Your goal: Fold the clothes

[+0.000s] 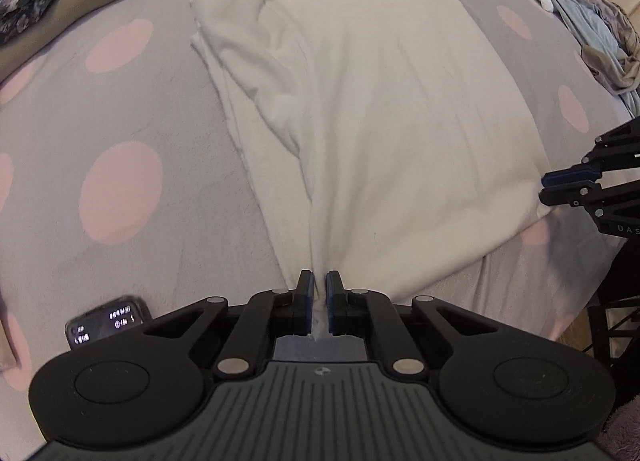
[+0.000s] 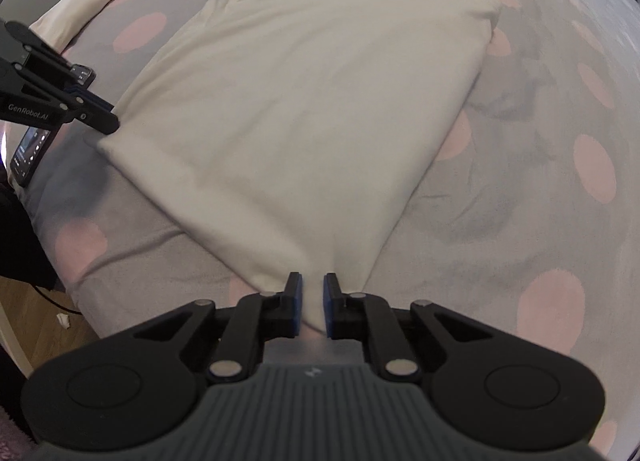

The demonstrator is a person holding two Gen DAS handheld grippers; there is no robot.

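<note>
1. The left gripper [image 1: 319, 301] pointed steeply down at the bed, its two blue-padded fingers drawn nearly together and pinching a thin ridge of the cream garment [image 1: 372, 109] at that garment's near corner.
2. The right gripper [image 2: 313, 303] also pointed steeply down, its fingers set narrow with the garment's other near corner gathered between the pads; the cloth filled the gap, so it looked gripped.
3. In the left wrist view, the right gripper [image 1: 568, 181] entered from the right edge, its tips meeting the garment's right-hand corner.
4. In the right wrist view, the left gripper [image 2: 100, 117] entered from the left edge, its tips at the garment's left-hand corner.
5. The cream garment [image 2: 304, 101] lay partly folded, roughly rectangular, across the middle of the bed, running from the near edge toward the far side. Its top was mostly smooth, with creases and layered edges along the left side.
6. The bed's cover [image 1: 120, 109] was grey with large pink dots.
7. A phone [image 1: 106, 323] with a lit screen lay at the near edge of the bed, left of the left gripper.
8. A heap of other clothes [image 1: 580, 13] sat at the far right corner of the bed.
</note>
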